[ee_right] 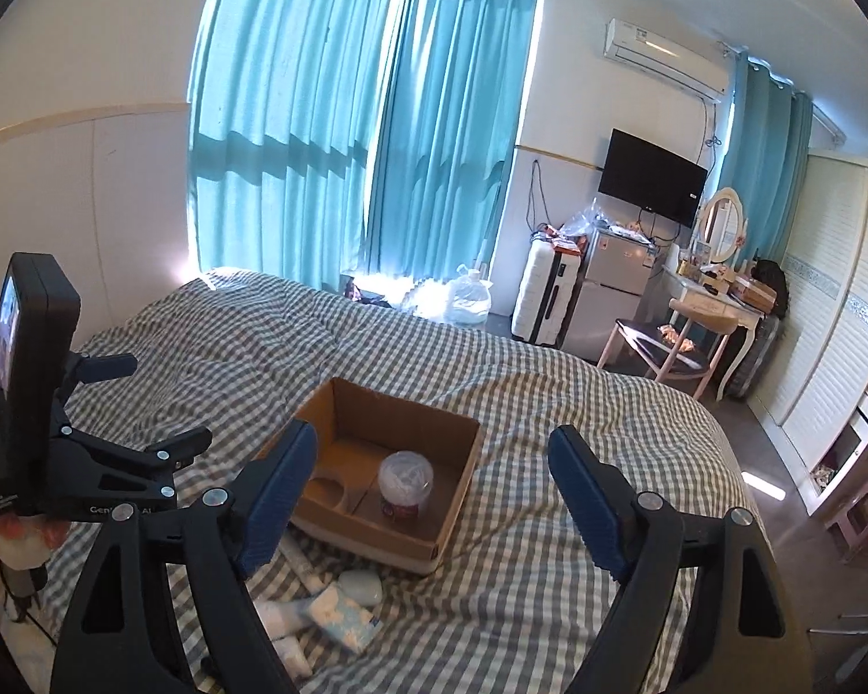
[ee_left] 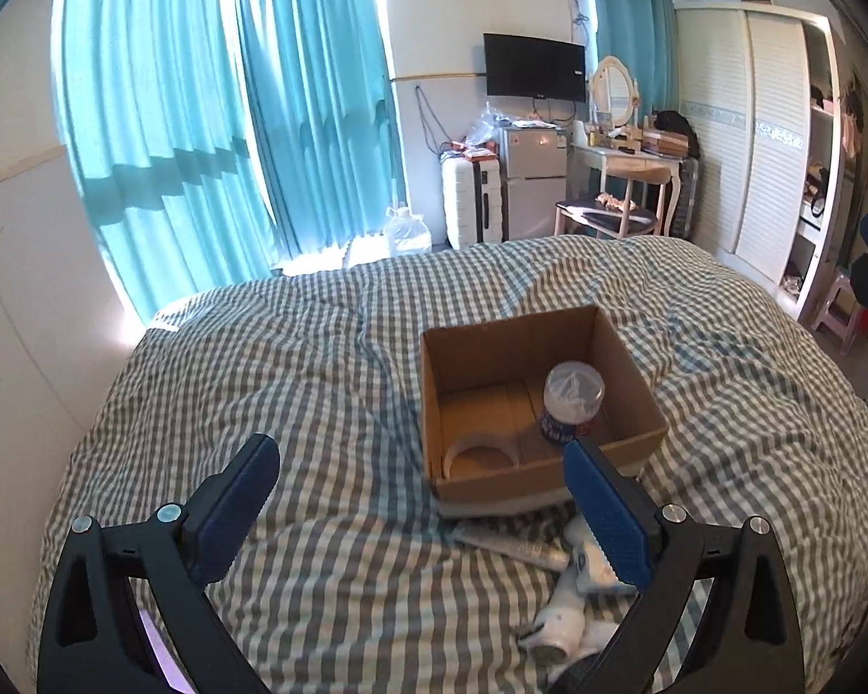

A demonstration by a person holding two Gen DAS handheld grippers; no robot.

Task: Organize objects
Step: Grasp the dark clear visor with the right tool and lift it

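Note:
An open cardboard box (ee_left: 526,483) sits on the checked bedspread. Inside it a clear jar (ee_left: 573,399) with a blue label stands upright beside a tape roll (ee_left: 480,451). My left gripper (ee_left: 419,448) hovers open over the bed, near the box's front, with nothing between its fingers. In the right wrist view, my right gripper (ee_right: 434,436) is also open and empty above the box (ee_right: 411,405) and jar (ee_right: 405,486). The left gripper (ee_right: 150,405) shows there at the left. On the bed in front of the box lie a tube (ee_left: 515,543), a tissue pack (ee_right: 341,616) and white bottles (ee_left: 567,619).
The bed (ee_left: 318,358) fills the foreground, with a wall on its left. Beyond it are teal curtains (ee_left: 173,115), a white suitcase (ee_left: 471,202), a small fridge (ee_left: 532,173), a dressing table with chair (ee_left: 625,196) and a white wardrobe (ee_left: 740,133).

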